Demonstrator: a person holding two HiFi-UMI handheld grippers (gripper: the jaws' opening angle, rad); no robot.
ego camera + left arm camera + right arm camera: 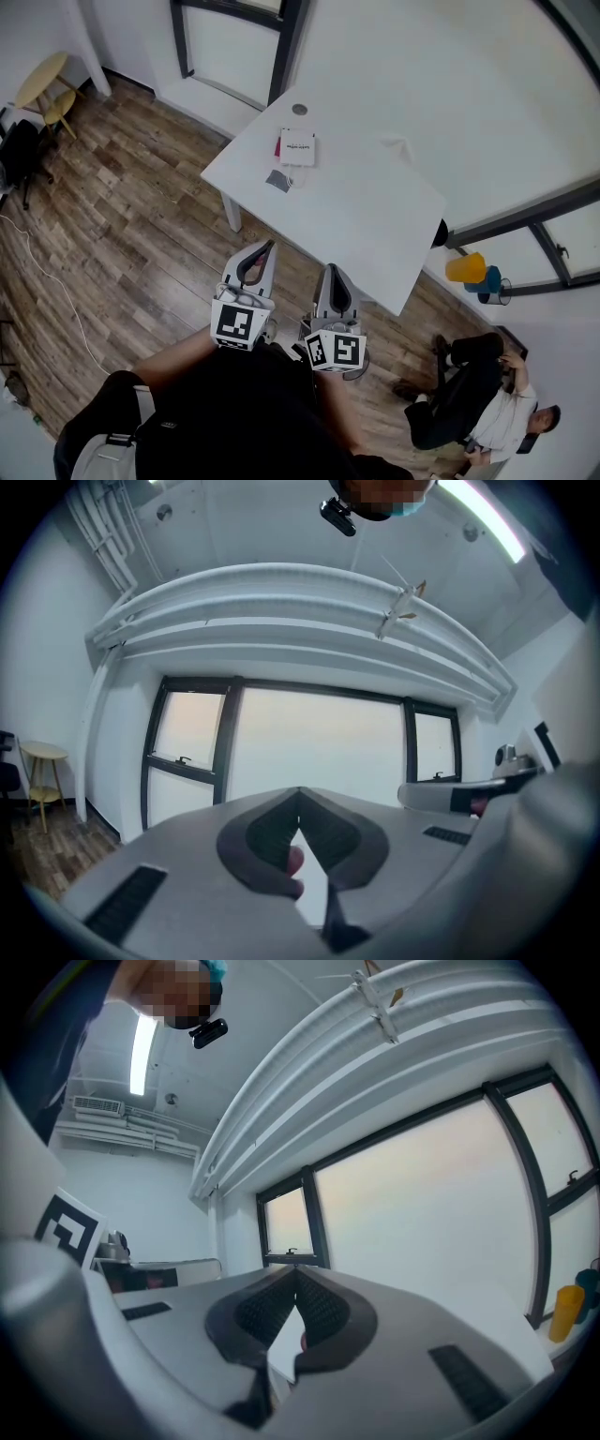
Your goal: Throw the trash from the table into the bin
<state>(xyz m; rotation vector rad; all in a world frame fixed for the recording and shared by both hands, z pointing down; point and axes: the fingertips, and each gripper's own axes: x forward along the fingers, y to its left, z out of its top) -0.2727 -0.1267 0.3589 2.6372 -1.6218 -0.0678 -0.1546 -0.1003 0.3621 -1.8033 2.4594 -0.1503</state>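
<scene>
A white table (375, 225) stands ahead of me on the wood floor. On it lie a white booklet (297, 147) with a pink edge under it, a grey scrap (278, 180), a small round grey disc (299, 110) and a faint white crumpled piece (396, 145). My left gripper (270, 246) and right gripper (330, 269) hover side by side short of the table's near edge, both pointing at it. Each is shut with nothing between its jaws. In the gripper views the left gripper (298, 791) and the right gripper (293, 1269) show their tips meeting, with windows beyond.
A yellow container (466, 267) and a blue one (487, 279) stand by the window frame at the right. A person (469, 394) sits on the floor at the lower right. A small yellow round table (42, 80) and a black chair (19, 155) are at the far left.
</scene>
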